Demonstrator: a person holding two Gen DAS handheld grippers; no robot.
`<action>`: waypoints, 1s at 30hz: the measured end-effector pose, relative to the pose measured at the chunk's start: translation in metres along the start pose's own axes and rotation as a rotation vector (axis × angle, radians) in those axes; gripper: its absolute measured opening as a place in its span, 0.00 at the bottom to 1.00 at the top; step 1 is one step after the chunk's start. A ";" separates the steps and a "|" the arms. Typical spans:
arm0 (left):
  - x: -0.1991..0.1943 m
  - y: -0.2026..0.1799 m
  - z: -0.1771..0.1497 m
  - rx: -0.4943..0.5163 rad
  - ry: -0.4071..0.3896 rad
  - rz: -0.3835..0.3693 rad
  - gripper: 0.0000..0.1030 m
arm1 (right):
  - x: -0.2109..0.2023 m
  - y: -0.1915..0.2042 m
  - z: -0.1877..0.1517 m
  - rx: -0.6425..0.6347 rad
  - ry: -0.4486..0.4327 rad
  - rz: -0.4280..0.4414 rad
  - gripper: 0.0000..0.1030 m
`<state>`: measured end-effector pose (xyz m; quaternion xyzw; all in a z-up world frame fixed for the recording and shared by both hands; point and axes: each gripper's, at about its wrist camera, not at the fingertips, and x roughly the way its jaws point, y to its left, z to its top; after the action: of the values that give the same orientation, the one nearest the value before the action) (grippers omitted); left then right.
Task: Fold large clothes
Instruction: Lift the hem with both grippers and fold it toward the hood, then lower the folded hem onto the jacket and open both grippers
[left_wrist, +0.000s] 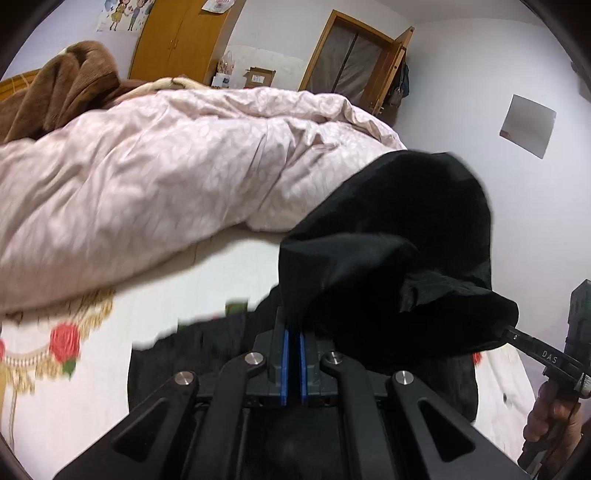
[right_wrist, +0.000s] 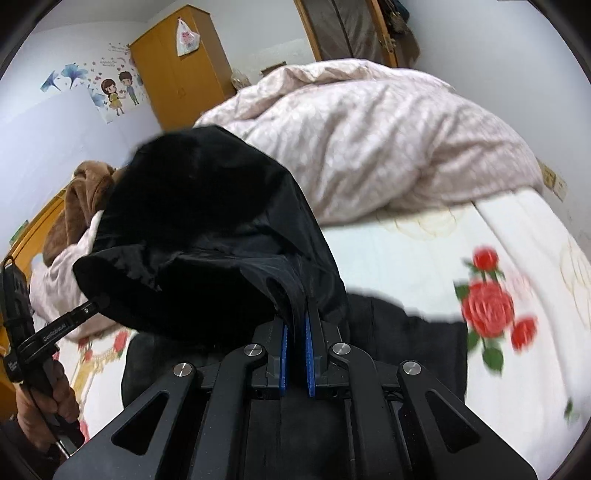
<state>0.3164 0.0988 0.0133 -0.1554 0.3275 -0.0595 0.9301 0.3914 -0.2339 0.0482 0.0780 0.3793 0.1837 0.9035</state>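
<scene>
- Status: the fold is in progress, judged as an early or middle stage. One black garment (left_wrist: 388, 240) is lifted at its upper edge above the bed (left_wrist: 229, 280); its lower part lies spread on the sheet below both tools.
- Left tool (left_wrist: 294, 332): the blue pads are nearly together, with a fold of the black cloth pinched between them.
- Right tool (right_wrist: 295, 328): the pads are drawn close, with a strip of the same cloth running down between them (a firm hold, as far as the view shows).
- Each tool is also visible in the other's camera, at the far end of the raised edge; the cloth sags in a hump between them.
- Remaining, as a judgement: carry the raised edge over the spread part, lay it down, release, then make any further folds. No finished fold is visible.
- Count: one black garment; two tools; one pink quilt (left_wrist: 155, 177) bunched at the back of the bed; one brown blanket (left_wrist: 70, 77) behind it; one wooden wardrobe (right_wrist: 177, 70).
- Both views are motion-blurred, so fine creases cannot be read.
</scene>
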 end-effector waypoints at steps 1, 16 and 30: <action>-0.004 0.002 -0.010 -0.007 0.013 0.004 0.04 | -0.003 -0.002 -0.012 0.011 0.015 0.002 0.07; -0.027 0.042 -0.114 -0.088 0.223 0.099 0.06 | -0.005 -0.023 -0.105 0.095 0.218 -0.005 0.19; -0.030 -0.009 -0.070 0.019 0.130 -0.016 0.06 | -0.007 0.022 -0.074 0.094 0.122 0.106 0.31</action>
<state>0.2493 0.0788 -0.0181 -0.1448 0.3852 -0.0802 0.9079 0.3279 -0.2166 0.0076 0.1289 0.4371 0.2179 0.8630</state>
